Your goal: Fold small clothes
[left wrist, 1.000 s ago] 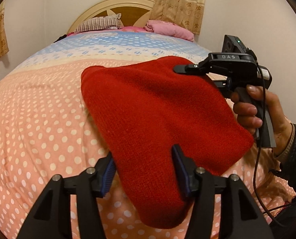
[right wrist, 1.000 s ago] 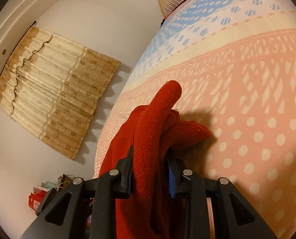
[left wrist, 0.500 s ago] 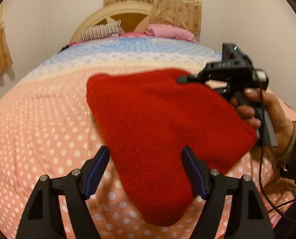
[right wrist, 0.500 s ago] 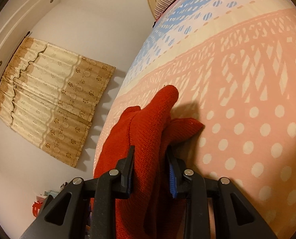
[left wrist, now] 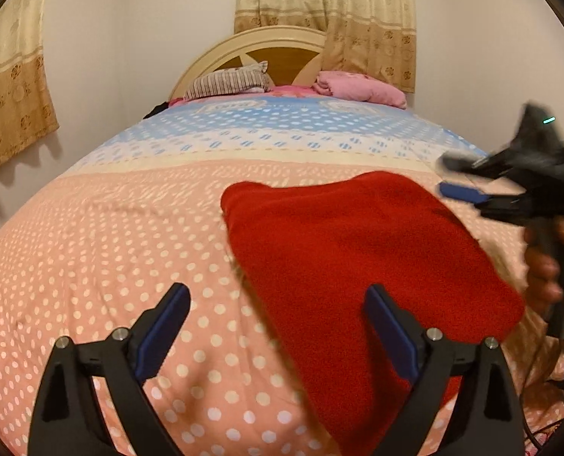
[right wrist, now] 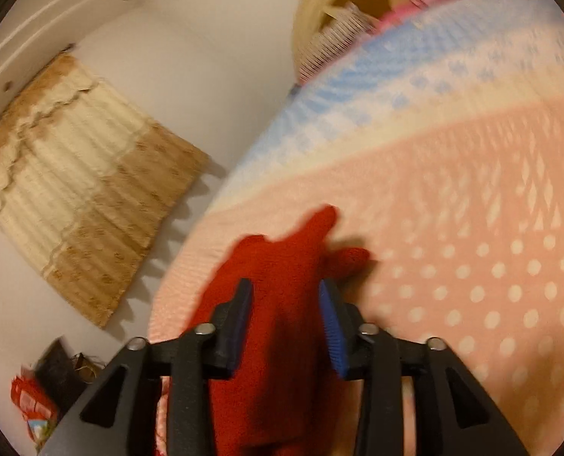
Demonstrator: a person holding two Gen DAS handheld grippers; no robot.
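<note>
Now both the left tool (left wrist: 276, 326) and right tool (right wrist: 285, 323) have spread apart, releasing the red garment (left wrist: 357, 266).

Both wrist views look close over the bedspread (left wrist: 111, 250), sharing it.

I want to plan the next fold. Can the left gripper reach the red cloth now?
Probably yes. The left gripper is open, the red cloth lies flat on the bed just ahead with its near part already between the fingers, and nothing blocks the way.
</note>
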